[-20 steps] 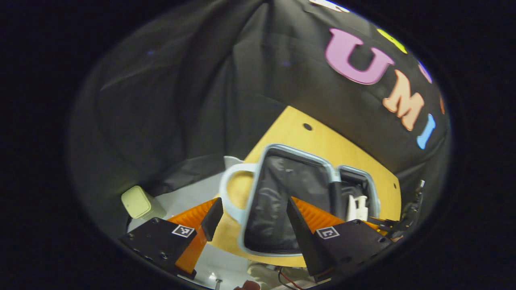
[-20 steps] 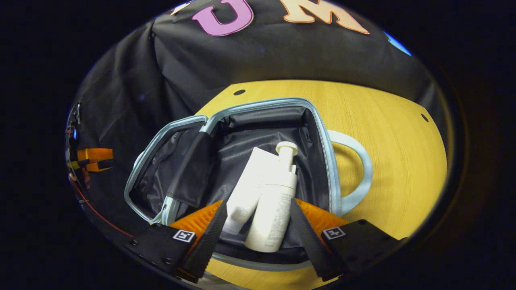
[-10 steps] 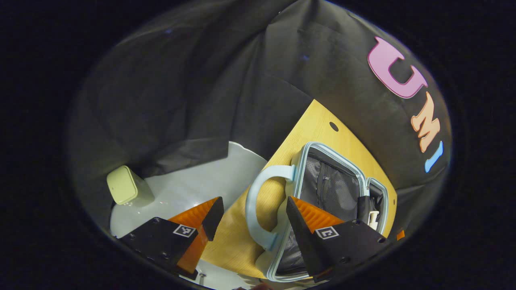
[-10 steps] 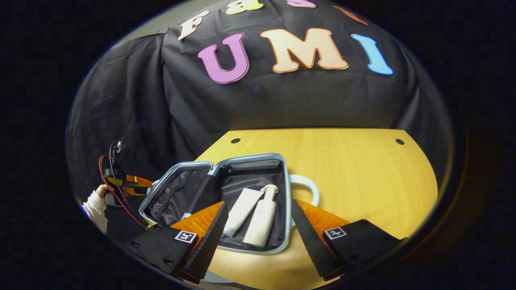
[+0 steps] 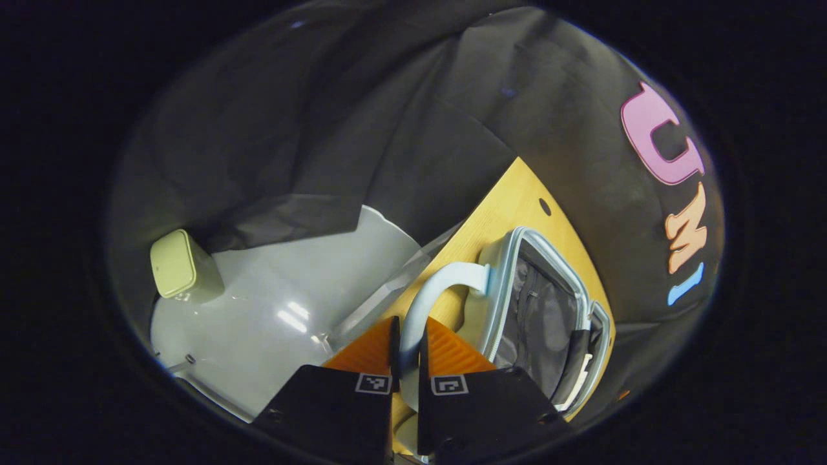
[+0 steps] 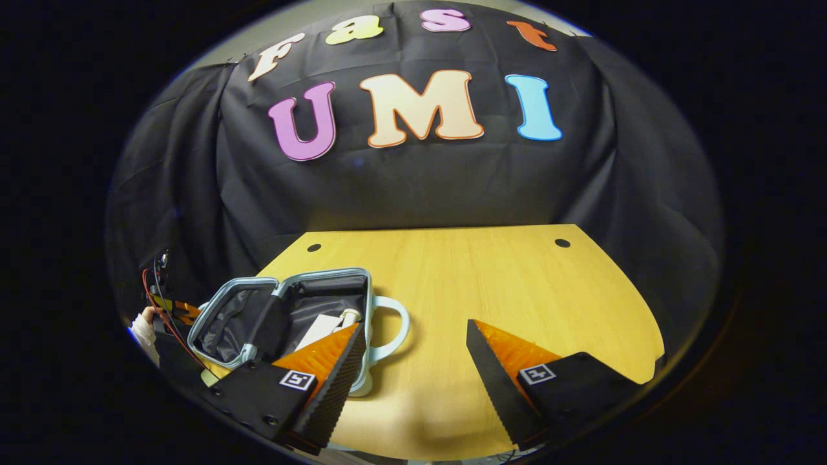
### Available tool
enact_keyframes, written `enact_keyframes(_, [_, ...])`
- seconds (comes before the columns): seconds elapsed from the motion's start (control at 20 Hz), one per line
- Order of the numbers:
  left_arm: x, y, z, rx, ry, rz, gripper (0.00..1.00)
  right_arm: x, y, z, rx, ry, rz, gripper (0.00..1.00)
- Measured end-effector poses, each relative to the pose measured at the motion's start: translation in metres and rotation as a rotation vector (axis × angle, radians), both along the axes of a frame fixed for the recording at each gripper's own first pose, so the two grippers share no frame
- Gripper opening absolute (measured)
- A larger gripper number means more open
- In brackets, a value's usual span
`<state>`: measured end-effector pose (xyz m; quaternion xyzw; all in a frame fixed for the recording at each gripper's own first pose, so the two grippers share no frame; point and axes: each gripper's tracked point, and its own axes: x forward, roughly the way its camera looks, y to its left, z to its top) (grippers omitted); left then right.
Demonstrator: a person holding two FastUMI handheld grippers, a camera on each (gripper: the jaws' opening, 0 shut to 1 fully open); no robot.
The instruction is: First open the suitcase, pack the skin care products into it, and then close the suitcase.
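Observation:
A small pale-blue suitcase (image 6: 323, 274) lies open at the left of the wooden table (image 6: 491, 284). White skin care bottles (image 6: 329, 323) lie in its dark-lined half. In the left gripper view the suitcase (image 5: 543, 310) shows its mesh-lined lid, with a white bottle (image 5: 580, 382) deep inside. My left gripper (image 5: 409, 323) is shut on the lid's pale-blue handle (image 5: 446, 281), which runs between both fingers. In the right gripper view it shows at the far left (image 6: 171, 307), held by a hand (image 6: 143, 320). My right gripper (image 6: 414, 325) hangs open over the table, right of the suitcase, holding nothing.
The suitcase's other handle (image 6: 394, 323) points toward the middle of the table. Bare wood stretches to the right and back of the table. Off the table's left side are a grey floor (image 5: 271, 303) and a pale green bin (image 5: 177, 265).
My left gripper has gone from open to shut on the lid's handle. My right gripper has drawn back and to the right, away from the bottles in the suitcase.

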<state>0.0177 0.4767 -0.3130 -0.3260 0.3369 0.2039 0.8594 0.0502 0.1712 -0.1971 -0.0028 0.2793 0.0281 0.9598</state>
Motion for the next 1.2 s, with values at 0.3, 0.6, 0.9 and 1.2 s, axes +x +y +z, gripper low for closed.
enact_keyframes(0.3, [0.004, -0.015, 0.039, 0.014, -0.055, -0.02, 0.04, -0.004, -0.013, 0.005, -0.008, -0.016, -0.005, 0.98])
enact_keyframes(0.6, [0.022, -0.067, 0.141, 0.092, -0.175, -0.092, 0.04, -0.005, -0.026, 0.014, 0.016, -0.046, -0.007, 0.98])
enact_keyframes(0.9, [0.049, -0.176, 0.226, 0.221, -0.264, -0.224, 0.04, -0.007, -0.067, 0.03, 0.067, -0.114, -0.037, 0.98])
enact_keyframes(1.2, [0.087, -0.328, 0.248, 0.22, -0.344, -0.4, 0.04, -0.009, -0.119, 0.041, 0.074, -0.14, -0.051, 0.99])
